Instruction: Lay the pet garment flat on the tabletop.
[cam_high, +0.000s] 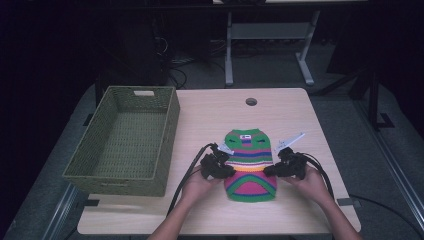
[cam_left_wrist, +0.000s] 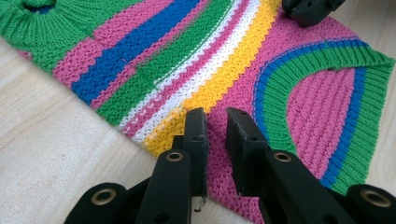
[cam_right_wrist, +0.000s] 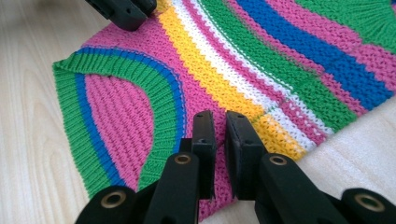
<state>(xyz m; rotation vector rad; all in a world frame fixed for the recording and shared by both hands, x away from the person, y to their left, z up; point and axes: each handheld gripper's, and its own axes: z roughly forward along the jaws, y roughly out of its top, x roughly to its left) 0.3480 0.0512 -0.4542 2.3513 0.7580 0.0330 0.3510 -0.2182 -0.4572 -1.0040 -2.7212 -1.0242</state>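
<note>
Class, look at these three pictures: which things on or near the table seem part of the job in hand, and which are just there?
Likely in the job:
knitted striped garment
left gripper, jaws slightly apart at its edge
right gripper, likewise
green basket, empty, perhaps the destination

Just there:
table
table's cable hole
</note>
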